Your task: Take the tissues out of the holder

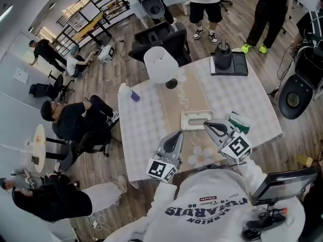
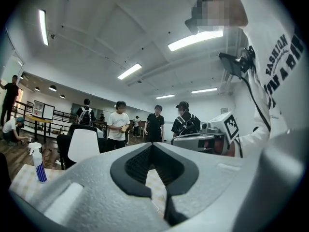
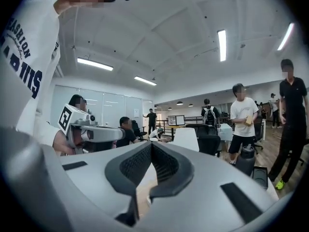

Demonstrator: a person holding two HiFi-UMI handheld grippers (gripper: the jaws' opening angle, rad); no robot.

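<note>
The tissue holder [image 1: 193,120] is a pale rectangular box with a slot in its top, lying on the beige runner of the checked table [image 1: 146,125]. My right gripper [image 1: 205,124] has its tip over the holder's right end, jaws shut; no tissue shows between its pads. In the right gripper view the right gripper [image 3: 151,147] has its dark pads meeting at the tip, with only the runner seen behind them. My left gripper [image 1: 177,134] hovers just left of and nearer than the holder, shut and empty. In its own view the left gripper [image 2: 153,147] points across the table.
A white lamp [image 1: 160,64] and a spray bottle [image 1: 132,93] stand at the table's far left. A black tray with a dark flask [image 1: 223,58] sits at the far right. A green packet [image 1: 238,121] lies right of the holder. People and chairs surround the table.
</note>
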